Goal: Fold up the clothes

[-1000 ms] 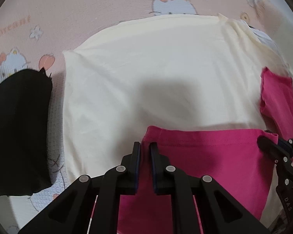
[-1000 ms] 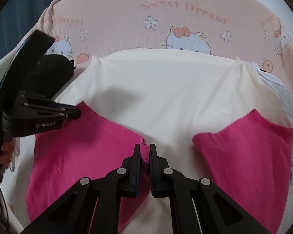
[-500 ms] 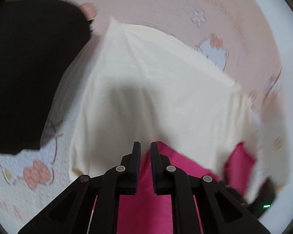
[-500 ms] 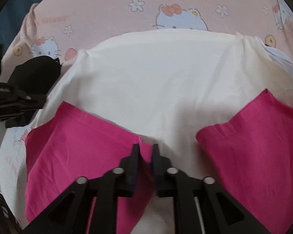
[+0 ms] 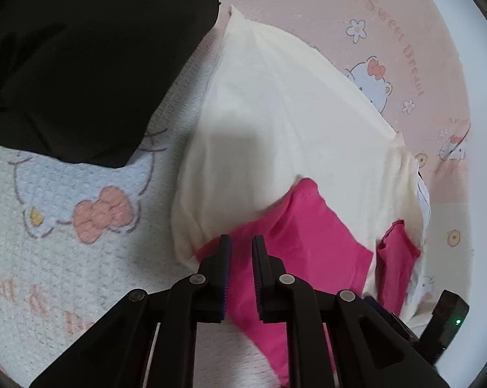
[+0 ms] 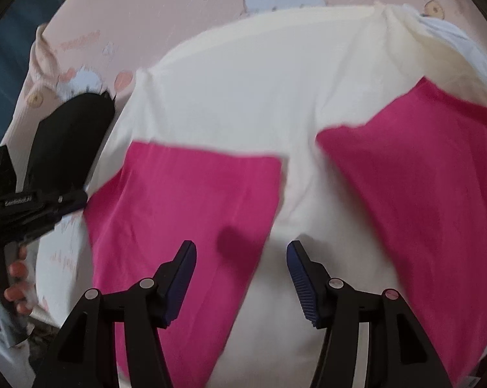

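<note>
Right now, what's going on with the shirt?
A person with a gripper in each hand is folding a cream shirt with pink sleeves on a pink blanket. The right gripper has just been opening, nothing between its fingers, above the left sleeve, which lies folded onto the body. The left gripper is nearly shut at that sleeve's edge; whether it pinches cloth is unclear. A black garment lies beside the shirt.

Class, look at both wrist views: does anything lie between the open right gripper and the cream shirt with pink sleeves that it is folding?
Nothing visible does. The right gripper, jaws just opened and empty, hangs directly over the cream shirt and its folded pink sleeve. The black garment lies off to the shirt's side.
</note>
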A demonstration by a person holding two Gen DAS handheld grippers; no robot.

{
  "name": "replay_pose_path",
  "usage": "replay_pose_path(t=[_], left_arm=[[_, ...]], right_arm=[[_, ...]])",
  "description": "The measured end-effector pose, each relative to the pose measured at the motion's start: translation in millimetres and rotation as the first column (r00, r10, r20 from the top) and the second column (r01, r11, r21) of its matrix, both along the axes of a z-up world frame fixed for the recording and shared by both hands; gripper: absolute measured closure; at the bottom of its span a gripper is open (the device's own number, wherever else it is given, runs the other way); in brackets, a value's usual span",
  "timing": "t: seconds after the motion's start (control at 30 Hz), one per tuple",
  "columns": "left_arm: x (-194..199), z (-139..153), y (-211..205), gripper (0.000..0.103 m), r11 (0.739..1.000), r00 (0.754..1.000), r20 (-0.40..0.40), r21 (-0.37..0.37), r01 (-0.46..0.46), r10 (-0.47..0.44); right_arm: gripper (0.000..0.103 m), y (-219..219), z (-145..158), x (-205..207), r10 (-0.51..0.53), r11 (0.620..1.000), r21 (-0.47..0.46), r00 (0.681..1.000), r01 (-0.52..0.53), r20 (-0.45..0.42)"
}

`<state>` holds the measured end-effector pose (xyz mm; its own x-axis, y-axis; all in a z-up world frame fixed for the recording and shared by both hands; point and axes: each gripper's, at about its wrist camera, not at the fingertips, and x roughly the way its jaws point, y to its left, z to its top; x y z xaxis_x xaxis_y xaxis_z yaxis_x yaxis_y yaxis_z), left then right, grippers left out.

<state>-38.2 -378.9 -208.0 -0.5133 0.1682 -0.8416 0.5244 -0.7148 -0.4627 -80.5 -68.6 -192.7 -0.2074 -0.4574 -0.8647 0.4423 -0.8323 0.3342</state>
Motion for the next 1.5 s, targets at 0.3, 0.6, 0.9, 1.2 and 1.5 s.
replay_pose_path(t=[0.3, 0.6, 0.9, 1.2, 1.5], left_arm=[[34.9, -15.8, 0.6, 0.092, 0.985, 0.995, -0.023, 0.145, -0.092, 0.097], [49.9, -38.1, 25.1, 0.074, 0.995, 0.993, -0.076, 0.057, -0.082, 0.086], [29.4, -29.1, 31.1, 0.028, 0.998, 0.999, -0.021, 0.048, -0.046, 0.047], [27.2, -33.9, 0.8, 0.028, 0.988, 0.993, -0.028, 0.108, -0.115, 0.118], [18.3, -42.1, -0.2, 0.028, 0.977, 0.992, -0.077, 0.195, -0.087, 0.103]], right_arm=[[0.044, 7.3, -5.2, 37.8, 0.036, 0.998, -0.047, 0.993, -0.031, 0.110], [0.042, 15.4, -7.2, 66.2, 0.062, 0.998, -0.021, 0.993, -0.060, 0.105], [0.040, 19.1, -11.9, 81.5, 0.091, 0.996, -0.032, 0.994, -0.089, 0.053], [0.038, 27.7, -16.4, 65.6, 0.049, 0.973, -0.228, 0.994, -0.025, 0.100], [0.038, 38.9, -36.5, 29.0, -0.016, 0.888, -0.435, 0.957, 0.147, 0.289]])
